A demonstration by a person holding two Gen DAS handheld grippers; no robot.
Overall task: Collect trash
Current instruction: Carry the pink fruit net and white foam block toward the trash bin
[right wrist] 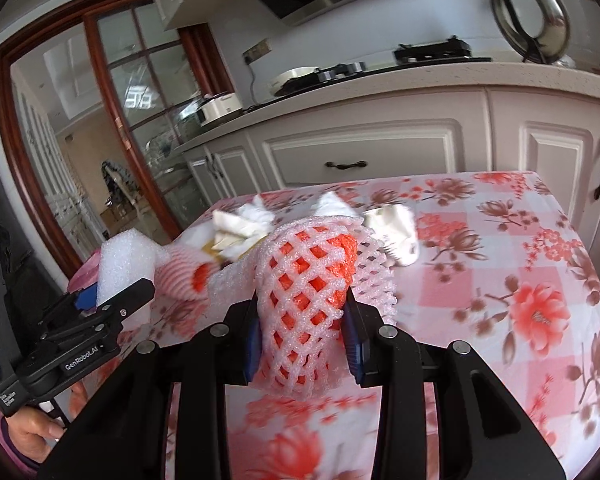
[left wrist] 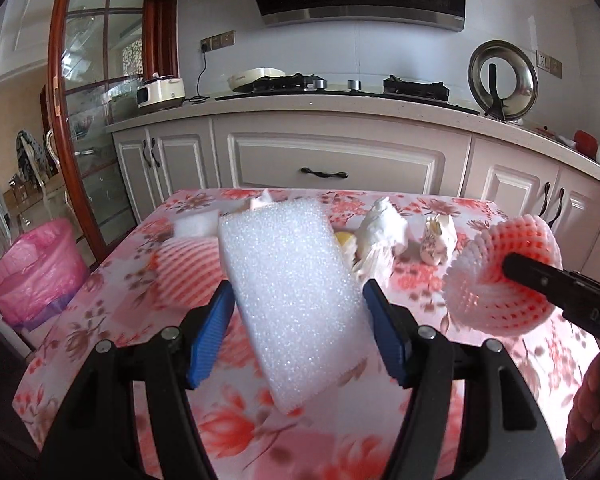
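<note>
the left gripper (left wrist: 298, 312) is clamped on a white foam block (left wrist: 292, 304), its blue pads about half apart, at the centre of the left view. the right gripper (right wrist: 304, 340) pinches a pink foam fruit net (right wrist: 304, 300), narrow, mid-frame in the right view. on the flowered table (right wrist: 500, 260) behind lie one more net (left wrist: 184, 272) and two crumpled white paper wads (left wrist: 380, 232). one pink-lined bin (left wrist: 36, 272) stands at the left edge.
</note>
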